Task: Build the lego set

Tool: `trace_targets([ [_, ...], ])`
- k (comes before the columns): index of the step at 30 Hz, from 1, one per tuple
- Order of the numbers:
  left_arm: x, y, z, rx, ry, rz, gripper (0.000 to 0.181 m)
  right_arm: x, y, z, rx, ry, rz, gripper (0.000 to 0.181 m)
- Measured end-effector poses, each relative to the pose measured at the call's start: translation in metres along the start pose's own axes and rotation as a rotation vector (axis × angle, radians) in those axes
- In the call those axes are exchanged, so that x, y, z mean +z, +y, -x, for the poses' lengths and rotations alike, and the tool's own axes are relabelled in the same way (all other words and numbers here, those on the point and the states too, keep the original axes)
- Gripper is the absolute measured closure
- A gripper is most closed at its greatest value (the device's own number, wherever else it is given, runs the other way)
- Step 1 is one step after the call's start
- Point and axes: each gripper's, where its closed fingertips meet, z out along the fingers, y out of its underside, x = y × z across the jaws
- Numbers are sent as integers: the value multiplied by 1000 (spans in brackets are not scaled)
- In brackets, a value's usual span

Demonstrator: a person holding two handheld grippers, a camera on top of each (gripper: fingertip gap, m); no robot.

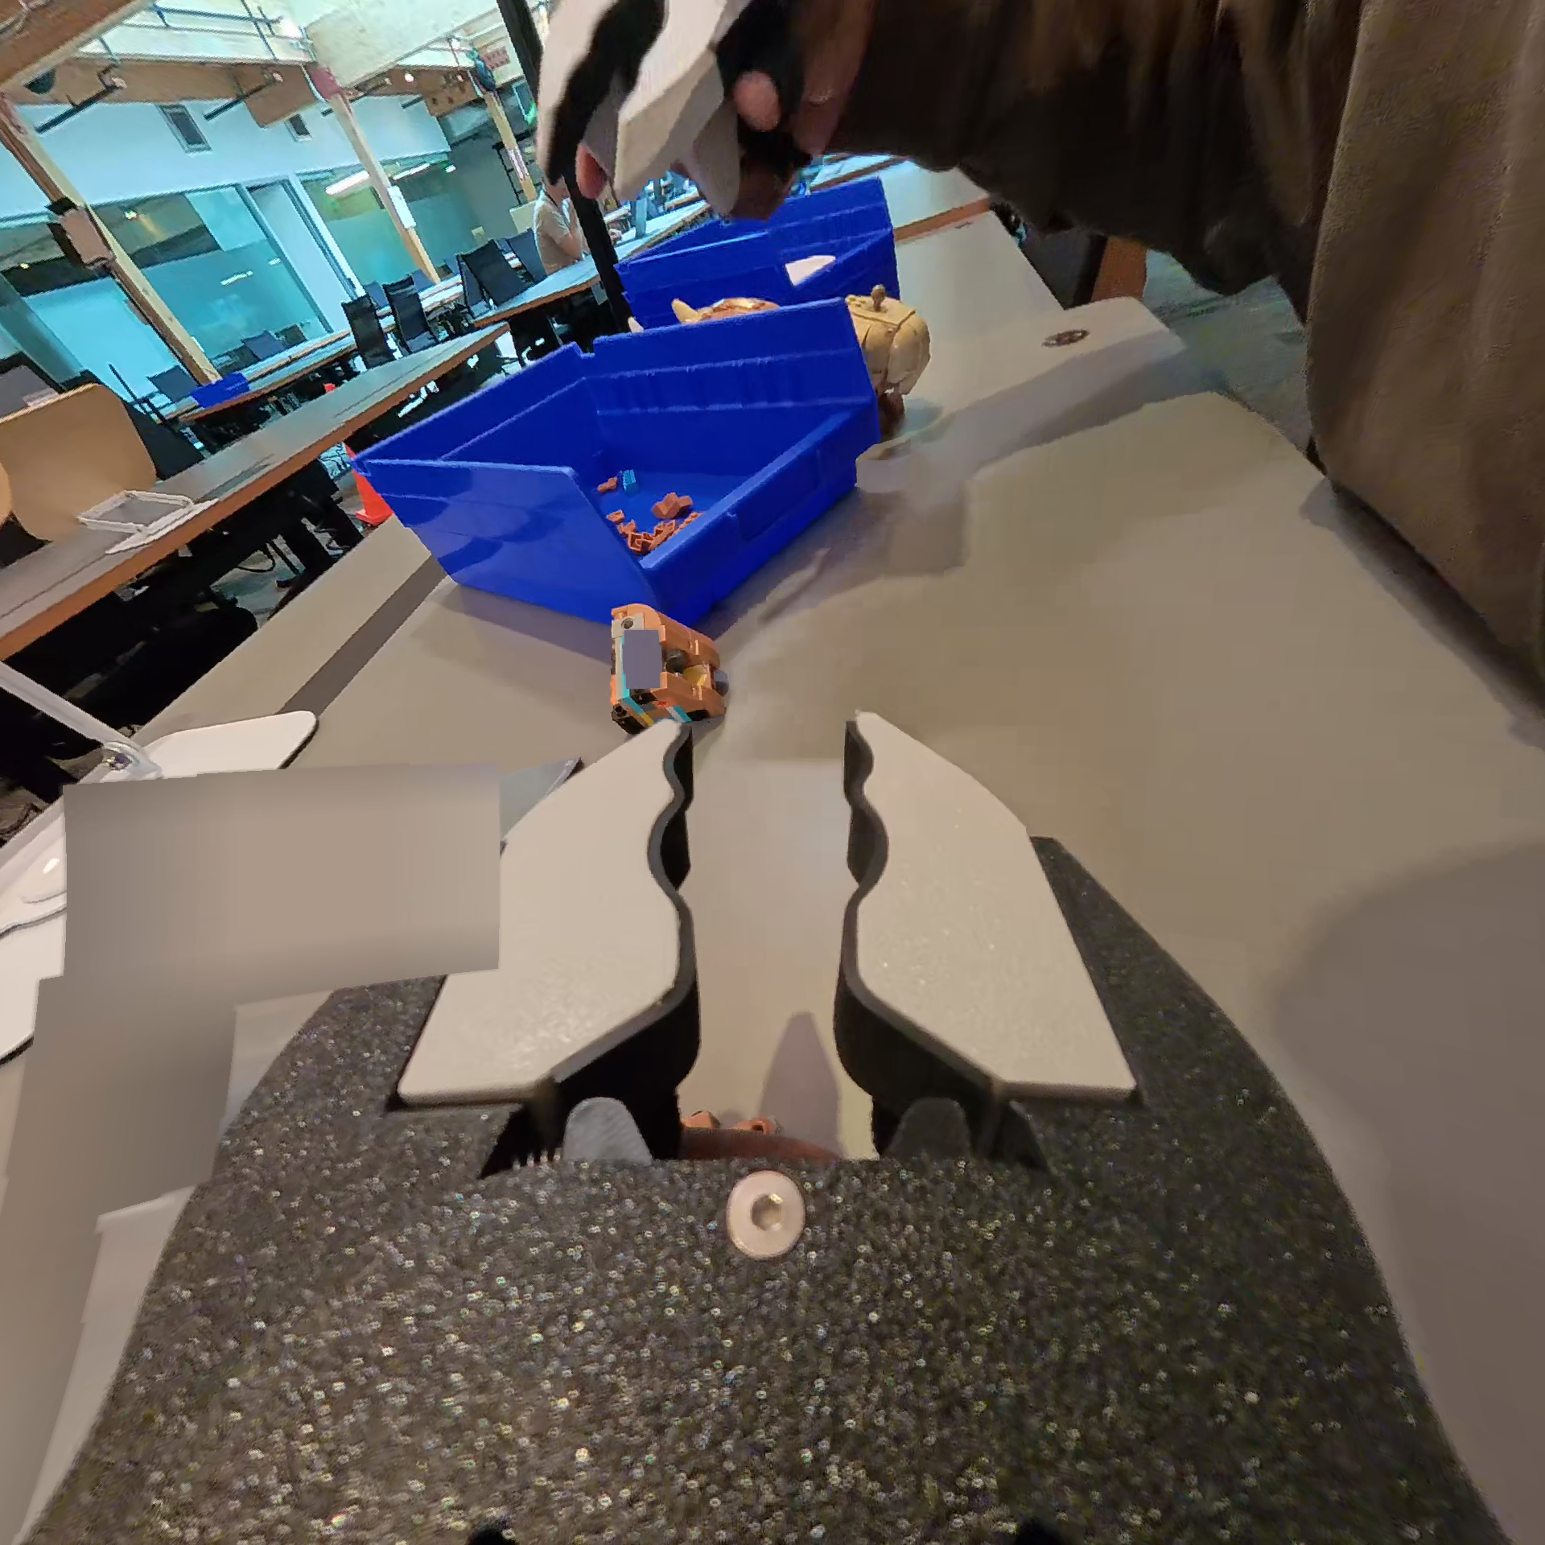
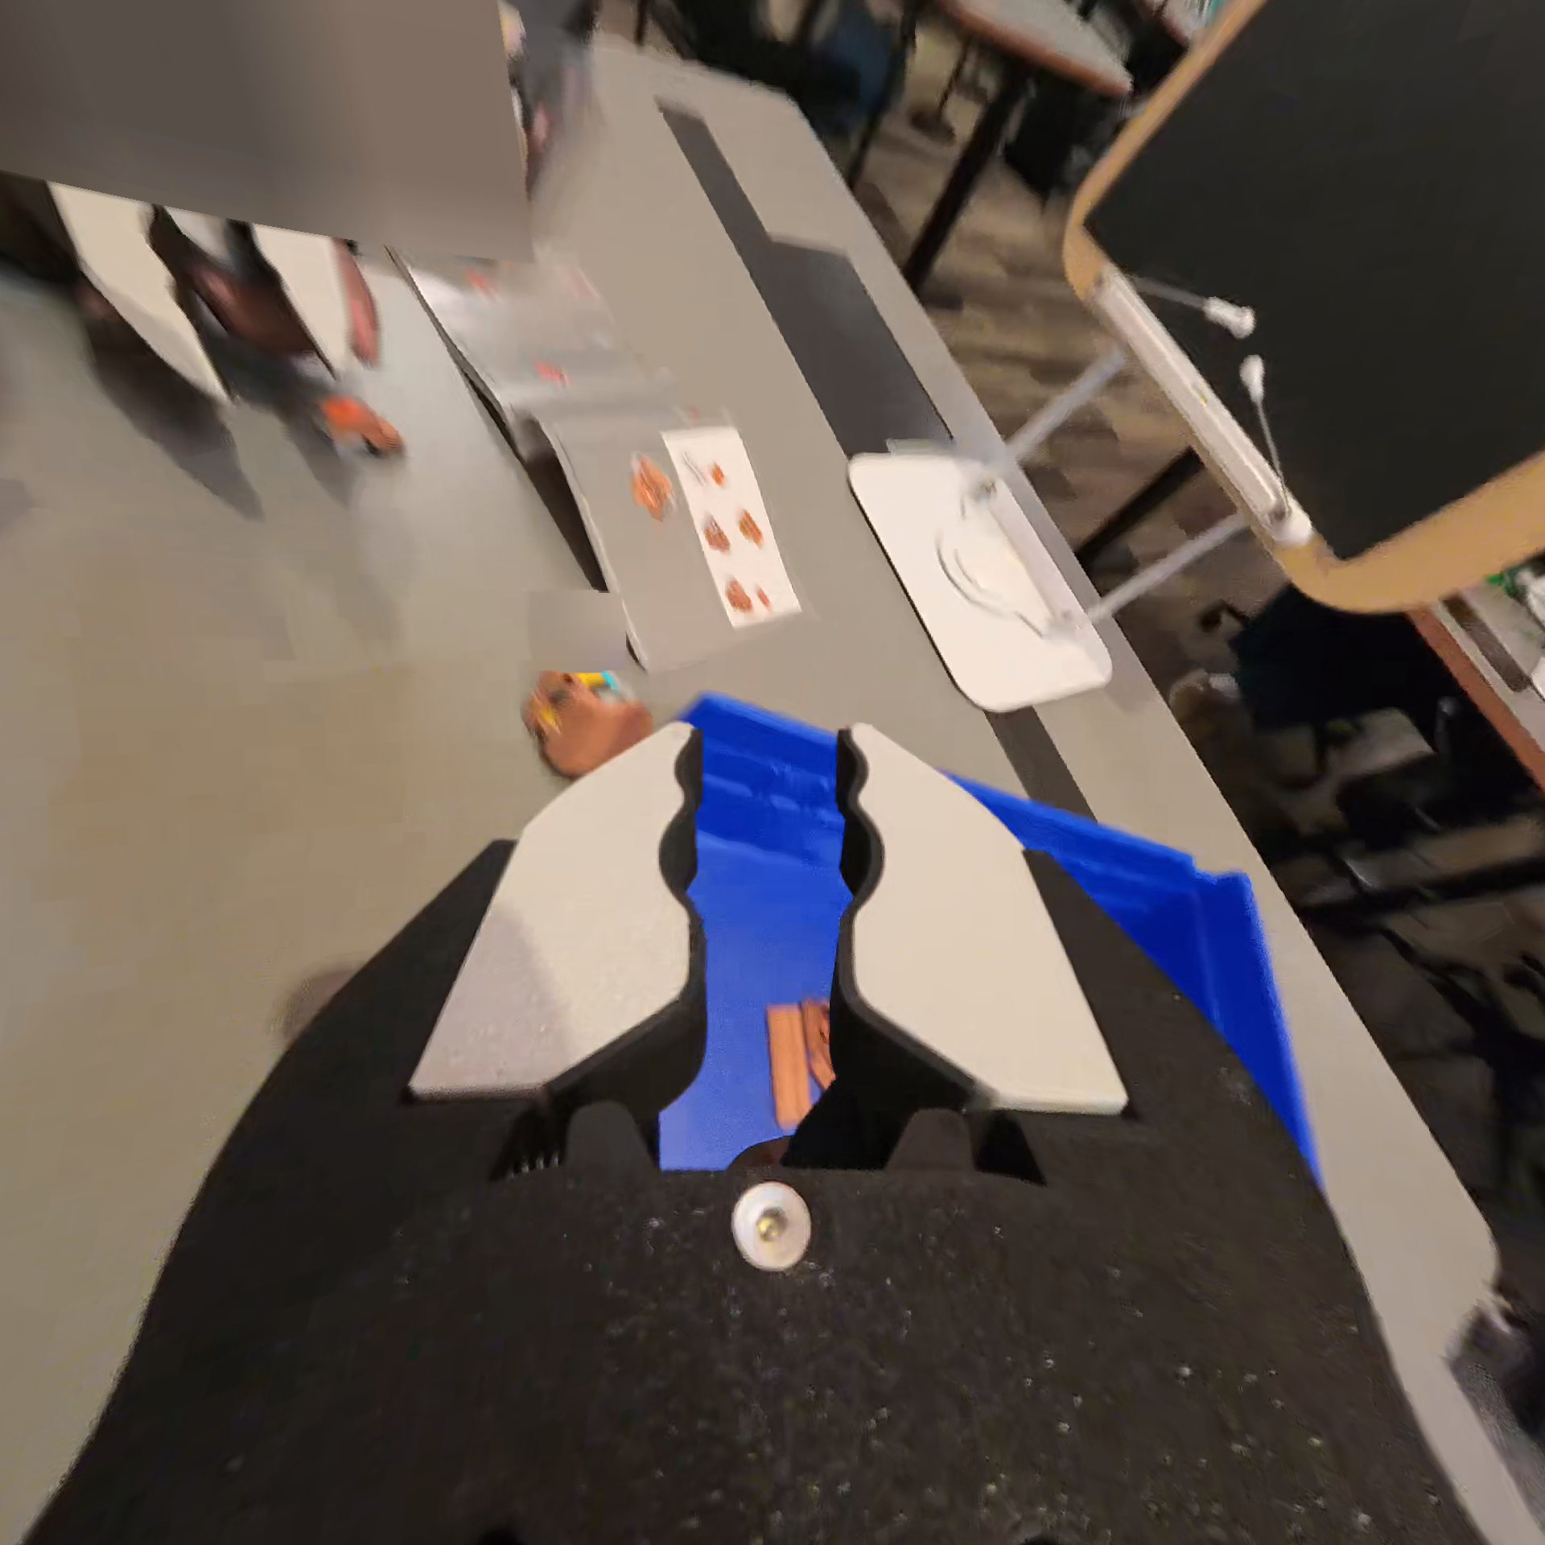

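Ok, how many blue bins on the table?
2. The near blue bin holds loose brown bricks, just past the small brown build; the far blue bin sits behind it. More may be hidden.

Open-plan office: rows of long desks (image 1: 276,468), black chairs (image 1: 368,322), glass partitions (image 1: 226,259).

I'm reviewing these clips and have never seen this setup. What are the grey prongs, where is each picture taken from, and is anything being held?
Each picture comes from a camera on a hand-held gripper, looking along its two grey fingers. The left gripper is open above the grey table, empty, facing a small brown lego model and a blue bin of loose brown pieces. The right gripper, also open and empty, hangs over that bin; an instruction booklet lies beyond.
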Motion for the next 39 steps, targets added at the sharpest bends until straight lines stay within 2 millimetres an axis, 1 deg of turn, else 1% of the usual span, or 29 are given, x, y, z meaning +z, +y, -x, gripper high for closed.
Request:
trace_targets([
  [3,0,-1,-1,2,3,-11,147,-8,33,-14,-30,3,121,151],
  [6,2,1,-4,-3,19,-8,148,-8,55,-17,-53,3,189,151],
  [9,7,2,-9,-14,35,-11,147,-8,60,-16,-50,12,173,150],
  [12,15,3,-16,-16,48,3,145,-13,55,-9,-48,36,108,148],
  [14,22,3,-20,-11,47,10,140,-16,49,1,-49,48,59,145],
  [18,41,0,-27,-9,39,15,137,-18,37,34,-71,38,-18,144],
  [22,58,-7,-24,-54,7,2,139,-23,31,67,-63,-17,-109,153],
  [24,66,-11,-22,-81,-11,-12,141,-27,30,79,-36,-49,-168,157],
  [26,73,-15,-21,-92,-27,-18,143,-29,34,86,-14,-67,-195,158],
  [32,92,-29,-20,-65,-84,-38,144,-31,56,100,-1,-109,-186,158],
  [39,114,-38,-20,-116,-93,-86,145,-39,80,121,76,-200,-222,160],
])
